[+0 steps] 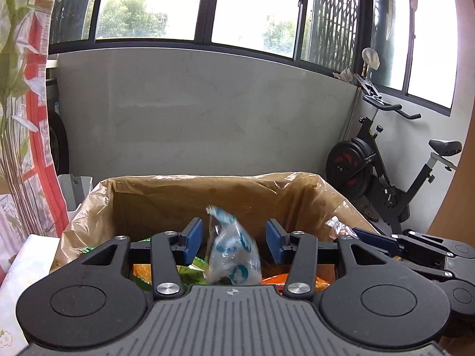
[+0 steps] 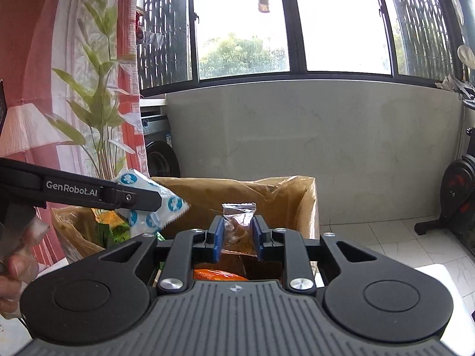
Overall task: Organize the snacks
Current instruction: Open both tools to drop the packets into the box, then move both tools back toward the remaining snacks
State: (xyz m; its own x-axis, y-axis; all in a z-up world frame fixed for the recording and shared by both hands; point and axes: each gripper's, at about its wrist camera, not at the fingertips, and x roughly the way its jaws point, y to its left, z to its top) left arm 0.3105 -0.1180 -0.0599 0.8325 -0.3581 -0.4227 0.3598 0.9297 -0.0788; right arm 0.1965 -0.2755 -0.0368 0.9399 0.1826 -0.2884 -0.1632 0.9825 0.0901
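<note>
1. snacks first: a white pouch [image 1: 233,259] with blue round prints sits between the left gripper [image 1: 234,241] pads, but the pads stand wide apart with clear gaps on both sides. it looks blurry in the left wrist view, so it's loose, not pinched.
2. from the right wrist view the same pouch [image 2: 154,204] shows up by the tip of the left gripper [image 2: 130,197], right above the left side of the box [image 2: 308,207]. can't tell from there if anything touches it.
3. right gripper [image 2: 237,238] is clamped tight on a small clear packet [image 2: 239,228] with brown stuff inside, its crimped top sticking up above the blue pads [image 2: 216,237]. it's held over the box's near edge.
4. in the left wrist view that packet [image 1: 337,227] pokes out of the right gripper [image 1: 356,234] at the box's right side.
5. box [image 1: 190,198] is cardboard lined with a thin brownish plastic bag [image 1: 86,216], open on top. inside are already a green pack [image 1: 193,270] and an orange pack [image 1: 142,271], partly hidden behind the gripper.
6. orange pack [image 2: 218,274] also peeks out under the right gripper.
7. background: grey wall [image 1: 207,112], big windows [image 1: 258,9], exercise bike [image 1: 386,160] on the right, flowery curtain [image 1: 26,89] on the left, washing machine [image 2: 157,145] behind it.
</note>
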